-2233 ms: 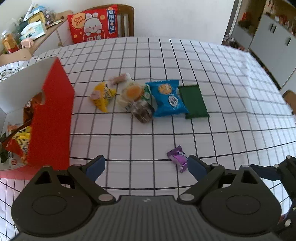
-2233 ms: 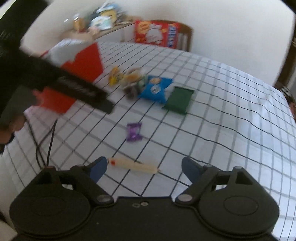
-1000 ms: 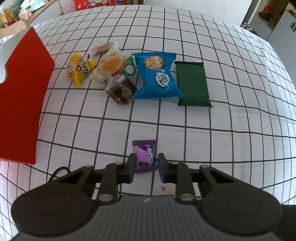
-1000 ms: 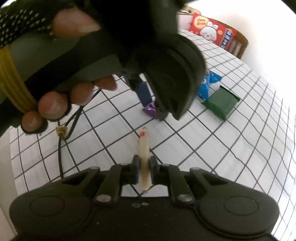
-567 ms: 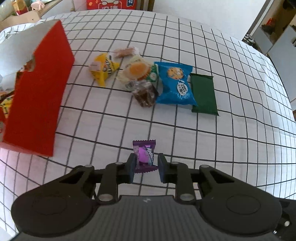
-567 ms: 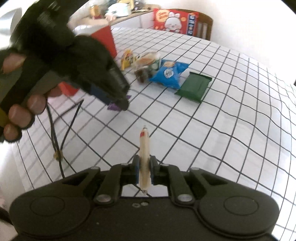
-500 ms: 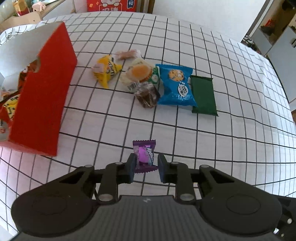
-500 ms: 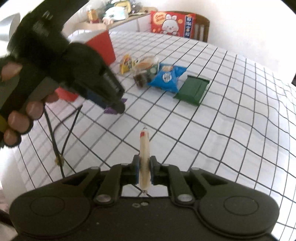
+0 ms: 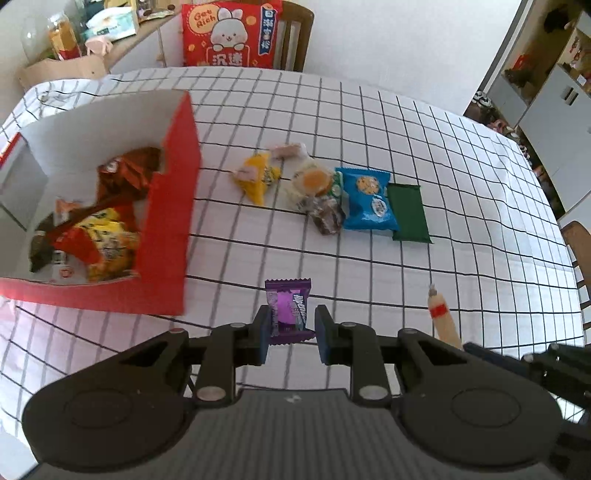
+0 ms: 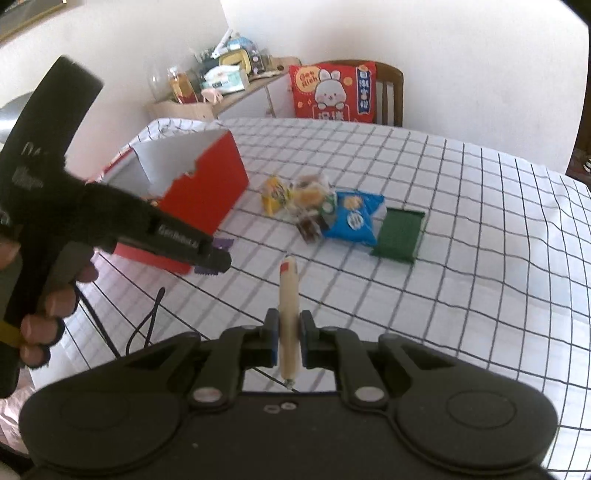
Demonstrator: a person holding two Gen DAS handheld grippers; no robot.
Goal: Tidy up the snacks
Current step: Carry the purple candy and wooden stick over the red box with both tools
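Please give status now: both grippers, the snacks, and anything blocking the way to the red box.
Left gripper shut on purple candy wrapper. Right gripper shut on pale sausage stick. Open red cardboard box partly filled. Nothing blocking.

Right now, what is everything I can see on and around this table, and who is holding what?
red box: 1, holds snack packets, table's left
purple candy: 1, in left gripper
sausage stick: 1, beige, in right gripper
yellow packet: 1, mid-table
clear-wrapped pastry: 1, beside it
brown wrapped cake: 1
blue cookie bag: 1
green packet: 1, rightmost
checked tablecloth: 1, white
rabbit cushion: 1, red, on chair
left gripper: shut
right gripper: shut
hand: 1, holding left gripper
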